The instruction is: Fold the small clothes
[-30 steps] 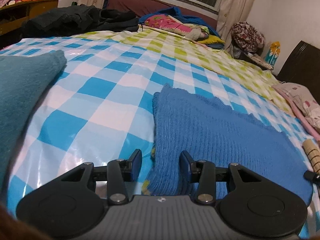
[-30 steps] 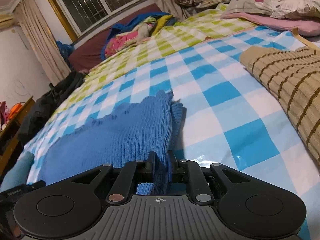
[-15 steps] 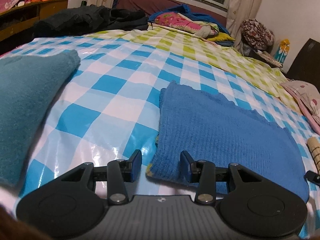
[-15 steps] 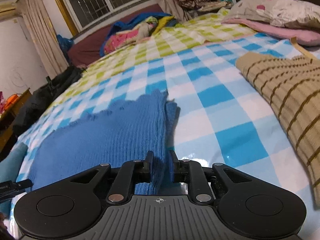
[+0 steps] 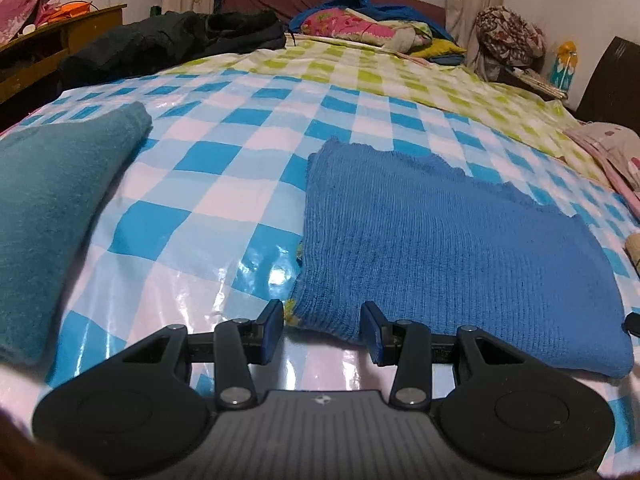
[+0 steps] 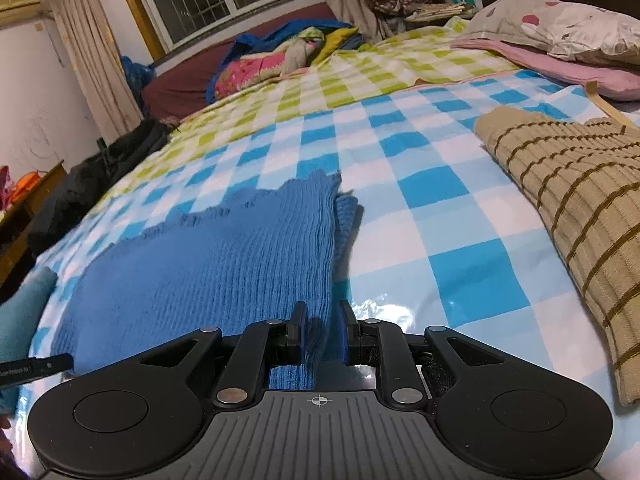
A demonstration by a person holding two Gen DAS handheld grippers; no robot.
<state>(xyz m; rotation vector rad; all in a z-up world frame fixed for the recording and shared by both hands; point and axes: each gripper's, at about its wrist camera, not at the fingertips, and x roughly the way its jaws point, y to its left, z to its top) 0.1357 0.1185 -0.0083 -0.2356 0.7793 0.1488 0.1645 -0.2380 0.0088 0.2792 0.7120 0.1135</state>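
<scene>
A blue knitted garment [image 5: 440, 248] lies folded flat on the checked bed cover [image 5: 224, 184]. My left gripper [image 5: 322, 326] is open at its near left corner, which sits just ahead of the jaws, clear of both pads. In the right wrist view the same blue garment [image 6: 208, 272] shows its right folded edge running between the fingers of my right gripper [image 6: 323, 328]. Those jaws stand narrowly apart and have loosened off the edge, with a thin gap beside the right pad.
A folded teal cloth [image 5: 52, 200] lies at the left. On the right is a tan striped sweater [image 6: 568, 208]. Pillows [image 6: 560, 28] lie at the far right, and dark clothes [image 5: 168, 40] with a bright bundle sit at the bed's far end.
The left gripper has drawn back, so the blue corner now lies ahead of its jaws instead of between them. The right jaws have widened slightly around the garment's edge.
</scene>
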